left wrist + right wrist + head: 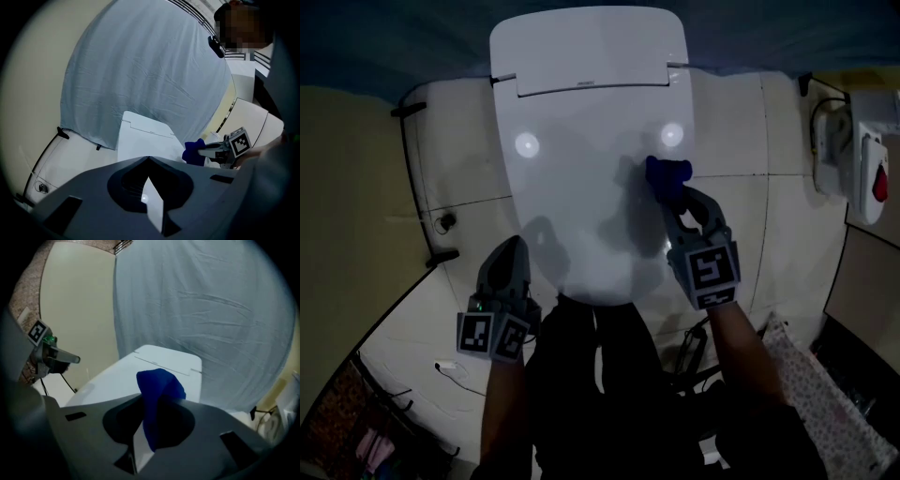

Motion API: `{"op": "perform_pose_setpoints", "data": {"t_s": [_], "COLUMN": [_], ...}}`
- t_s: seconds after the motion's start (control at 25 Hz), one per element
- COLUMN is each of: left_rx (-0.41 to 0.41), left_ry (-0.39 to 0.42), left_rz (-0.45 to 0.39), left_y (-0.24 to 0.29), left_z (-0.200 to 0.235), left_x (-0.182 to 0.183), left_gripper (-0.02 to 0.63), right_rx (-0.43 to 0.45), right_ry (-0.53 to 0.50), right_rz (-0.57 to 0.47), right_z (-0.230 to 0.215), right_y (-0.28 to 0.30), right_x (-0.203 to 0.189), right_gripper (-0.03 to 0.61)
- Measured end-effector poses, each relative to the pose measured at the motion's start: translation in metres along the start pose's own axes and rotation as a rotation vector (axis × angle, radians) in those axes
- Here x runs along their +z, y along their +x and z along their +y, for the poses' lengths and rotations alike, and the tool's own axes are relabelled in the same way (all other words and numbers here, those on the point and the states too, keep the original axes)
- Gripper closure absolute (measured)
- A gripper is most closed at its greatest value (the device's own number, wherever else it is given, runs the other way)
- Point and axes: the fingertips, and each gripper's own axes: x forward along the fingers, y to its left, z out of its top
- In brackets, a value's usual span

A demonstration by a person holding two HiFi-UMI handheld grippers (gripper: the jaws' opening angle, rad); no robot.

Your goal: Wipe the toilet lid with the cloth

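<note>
At the far left of the head view, a thin black pipe (405, 159) runs along the pale tiled floor (356, 187) beside the toilet base. Next to it, the left hand-held gripper (515, 247) sits low at the person's left, and its tip points at the front left edge of the toilet lid (581, 197). Whether it touches that edge cannot be told. In the left gripper view its jaws meet at the tips with nothing between them, so it is closed and empty. The lid is white, glossy and down. It fills the middle of the head view, and two round spots of reflected light (526, 143) lie on its rear half. In both gripper views a pale blue sheet (150, 70) hangs behind the toilet. On the right half of the lid, just below the right-hand light spot, is the dark blue cloth (666, 175), bunched into a wad against the lid's surface. The right hand-held gripper (677, 211) is clamped on the cloth. In the right gripper view the cloth rises from between the closed jaws and folds over above them, and the lid lies just beyond it. The person's forearm reaches in from the lower right behind this gripper's marker cube (709, 272). Farther right, a white fitting with a red part (868, 173) is fixed to the wall. At the lower right corner, well apart from the toilet, lies a strip of patterned fabric (825, 394).
</note>
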Motion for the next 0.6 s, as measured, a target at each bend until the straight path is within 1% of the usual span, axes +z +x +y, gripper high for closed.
{"op": "perform_pose_setpoints", "data": {"t_s": [0.12,0.2,0.24,0.28,0.36,0.44,0.52,0.6], "left_rx": [0.003,0.009,0.010,0.011,0.019,0.026,0.031,0.032], "left_ry": [-0.041,-0.034,-0.024,-0.012,0.002,0.000,-0.020,-0.033], "left_rz": [-0.030,-0.040,-0.035,-0.025,-0.012,-0.008,-0.014,-0.010], "left_y": [-0.017,-0.031,-0.041,-0.051,-0.069,-0.081,-0.088,-0.094], "left_z": [0.007,0.020,0.028,0.037,0.050,0.058,0.061,0.064], "left_x": [0.007,0.010,0.008,0.004,0.000,0.001,0.003,-0.001], "left_gripper": [0.624,0.624,0.624,0.626,0.624,0.624,0.624,0.624], "right_rx": [0.121,0.204,0.245,0.283,0.360,0.420,0.431,0.391], "right_ry": [-0.048,-0.083,-0.082,-0.059,0.030,0.108,0.137,0.128], "right_rz": [-0.060,-0.072,-0.075,-0.080,-0.084,-0.061,-0.002,0.074], "right_z": [0.074,0.125,0.151,0.176,0.220,0.251,0.265,0.265], "right_y": [0.008,0.019,0.024,0.030,0.039,0.051,0.069,0.088], "right_x": [0.036,0.053,0.060,0.065,0.073,0.071,0.053,0.026], "right_gripper": [0.525,0.524,0.524,0.524,0.525,0.525,0.523,0.525]}}
